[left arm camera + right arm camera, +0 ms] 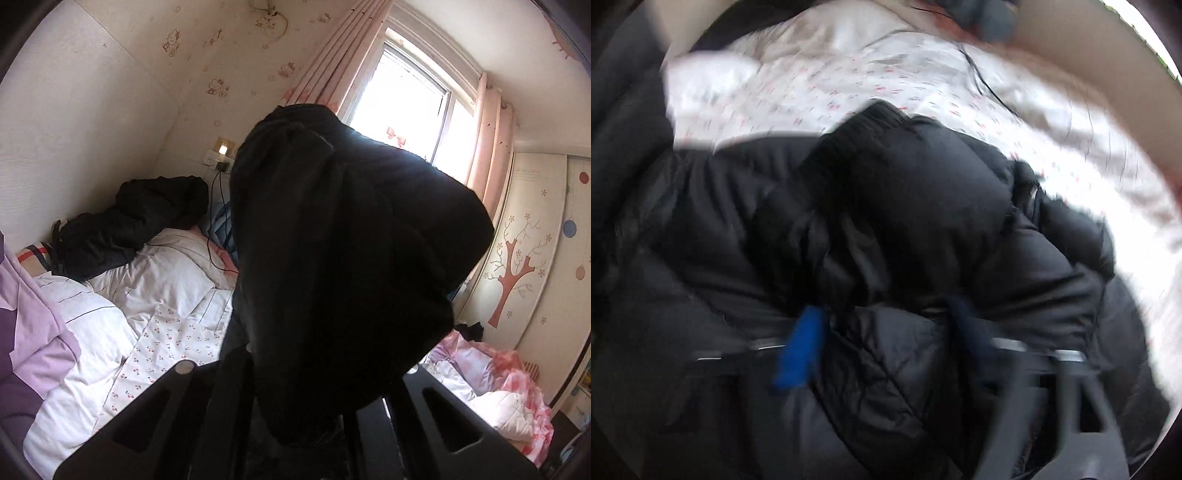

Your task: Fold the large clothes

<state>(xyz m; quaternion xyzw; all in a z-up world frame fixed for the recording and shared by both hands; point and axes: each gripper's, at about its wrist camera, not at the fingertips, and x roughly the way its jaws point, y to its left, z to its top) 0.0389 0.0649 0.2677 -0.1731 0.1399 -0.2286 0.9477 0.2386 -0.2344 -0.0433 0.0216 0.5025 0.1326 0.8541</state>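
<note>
Black puffer jacket [886, 240] sprawls across the bed [849, 85], one bunched fold lifted in front of the window. It looks bulky, soft, slick-shelled and light; best taken at seams or hem. Left gripper [306, 413] has its jaws clamped on that fold. Right gripper [886, 332] is buried in quilting, its jaws too blurred to tell.
</note>
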